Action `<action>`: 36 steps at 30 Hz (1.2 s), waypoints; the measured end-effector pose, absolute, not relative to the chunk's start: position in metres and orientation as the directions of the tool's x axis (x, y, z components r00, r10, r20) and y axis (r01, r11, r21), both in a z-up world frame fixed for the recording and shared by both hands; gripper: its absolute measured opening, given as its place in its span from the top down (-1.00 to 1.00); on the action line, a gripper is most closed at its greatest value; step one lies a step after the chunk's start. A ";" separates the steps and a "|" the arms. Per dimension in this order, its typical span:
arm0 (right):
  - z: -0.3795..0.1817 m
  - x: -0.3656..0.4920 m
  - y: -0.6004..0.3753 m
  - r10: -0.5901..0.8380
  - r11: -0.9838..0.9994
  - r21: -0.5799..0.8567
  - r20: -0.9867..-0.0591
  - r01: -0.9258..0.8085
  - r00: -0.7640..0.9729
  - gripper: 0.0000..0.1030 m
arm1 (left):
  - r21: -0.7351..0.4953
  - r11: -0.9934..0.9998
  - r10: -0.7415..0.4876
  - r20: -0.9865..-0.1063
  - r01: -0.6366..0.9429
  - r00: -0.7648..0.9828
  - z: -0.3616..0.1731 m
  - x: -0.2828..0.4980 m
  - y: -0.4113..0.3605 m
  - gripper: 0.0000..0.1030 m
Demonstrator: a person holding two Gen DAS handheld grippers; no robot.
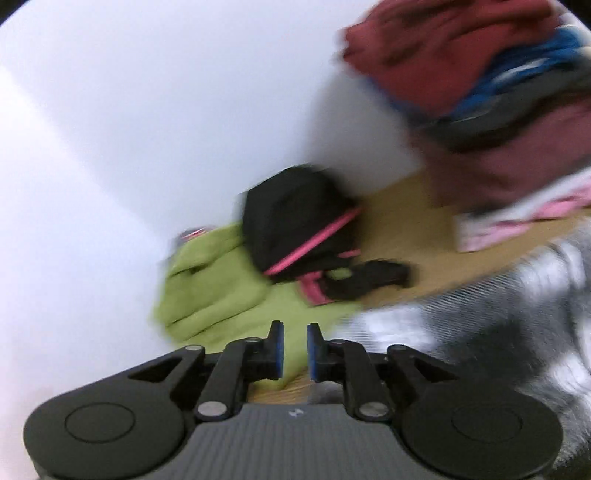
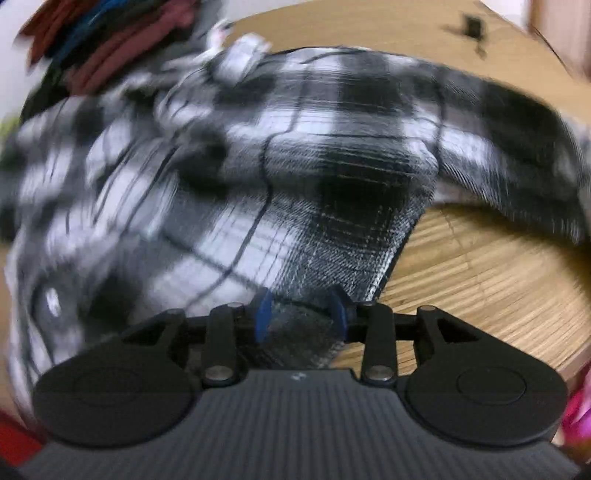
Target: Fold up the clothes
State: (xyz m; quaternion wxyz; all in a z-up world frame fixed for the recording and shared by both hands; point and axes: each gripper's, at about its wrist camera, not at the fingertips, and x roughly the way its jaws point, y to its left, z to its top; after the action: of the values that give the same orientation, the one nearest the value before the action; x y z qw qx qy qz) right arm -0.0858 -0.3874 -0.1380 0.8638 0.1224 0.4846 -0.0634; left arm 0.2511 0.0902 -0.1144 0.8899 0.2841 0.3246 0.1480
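Observation:
A black-and-white plaid shirt (image 2: 258, 155) lies spread on a bamboo mat (image 2: 480, 277), blurred by motion. My right gripper (image 2: 301, 295) points down at its near corner. The blue pads stand apart, and a fold of the plaid cloth lies between them without being pinched. In the left wrist view my left gripper (image 1: 295, 326) shows a narrow gap between its pads with nothing in it. It hovers above a green garment (image 1: 221, 295). The plaid shirt (image 1: 480, 332) fills the lower right of that view.
A black garment with pink trim (image 1: 295, 221) lies on the green one. A stack of maroon, blue and dark clothes (image 1: 461, 74) rises at the upper right, over a pink-and-white striped piece (image 1: 517, 221). A white wall (image 1: 147, 110) stands to the left. A small dark object (image 2: 471, 24) sits on the far mat.

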 end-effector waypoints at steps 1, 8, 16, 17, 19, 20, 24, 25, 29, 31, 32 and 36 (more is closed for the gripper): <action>-0.136 -0.088 -0.392 0.013 0.965 0.144 -0.860 0.218 0.511 0.27 | 0.551 0.832 0.401 -0.520 -0.062 0.754 -0.113 0.243 0.092 0.67; -0.088 -0.094 -0.438 -0.107 0.925 0.144 -0.791 0.353 0.602 0.22 | -0.117 0.916 -0.338 -0.738 0.383 0.584 -0.130 0.094 0.076 0.11; -0.093 0.029 -0.442 0.037 0.993 0.104 -0.746 0.062 0.665 0.26 | -0.486 0.828 -0.561 -0.741 0.282 0.370 -0.179 0.002 0.034 -0.18; -0.104 0.046 -0.443 0.045 0.992 0.109 -0.755 0.058 0.654 0.27 | -0.473 0.849 -0.528 -0.770 0.236 0.359 -0.185 -0.004 0.030 -0.16; -0.124 0.072 -0.454 0.040 0.987 0.128 -0.771 0.093 0.635 0.29 | -0.461 0.876 -0.480 -0.810 0.139 0.336 -0.192 -0.020 0.023 -0.15; -0.134 0.087 -0.458 0.020 0.984 0.122 -0.793 0.127 0.609 0.29 | -0.468 0.879 -0.470 -0.816 0.094 0.337 -0.195 -0.032 0.019 -0.17; -0.145 0.124 -0.451 -0.052 0.994 0.020 -0.792 0.111 0.608 0.27 | -0.484 0.875 -0.444 -0.814 -0.015 0.374 -0.199 -0.081 0.003 -0.26; -0.145 0.134 -0.447 -0.058 0.995 0.004 -0.791 0.100 0.609 0.27 | -0.491 0.871 -0.444 -0.811 -0.032 0.380 -0.201 -0.088 0.002 -0.26; -0.145 0.176 -0.444 -0.091 0.989 0.001 -0.779 0.146 0.621 0.29 | -0.504 0.863 -0.454 -0.805 -0.037 0.383 -0.206 -0.103 0.003 -0.26; -0.140 0.182 -0.447 -0.113 0.975 0.023 -0.802 0.219 0.587 0.29 | -0.481 0.877 -0.441 -0.801 0.004 0.404 -0.201 -0.103 0.004 -0.27; -0.132 0.173 -0.452 -0.139 0.962 0.027 -0.809 0.273 0.571 0.26 | -0.461 0.887 -0.425 -0.796 0.024 0.431 -0.195 -0.104 0.009 -0.27; -0.092 0.048 -0.445 -0.020 0.925 0.254 -0.711 0.284 0.702 0.09 | -0.405 0.911 -0.383 -0.756 0.080 0.531 -0.182 -0.117 0.045 -0.36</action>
State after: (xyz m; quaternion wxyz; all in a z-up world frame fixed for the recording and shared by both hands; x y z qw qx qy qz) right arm 0.0483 -0.4449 -0.0917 0.9058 0.1752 0.3764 -0.0841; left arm -0.1166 0.0450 -0.1816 0.8598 -0.1629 0.4650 -0.1345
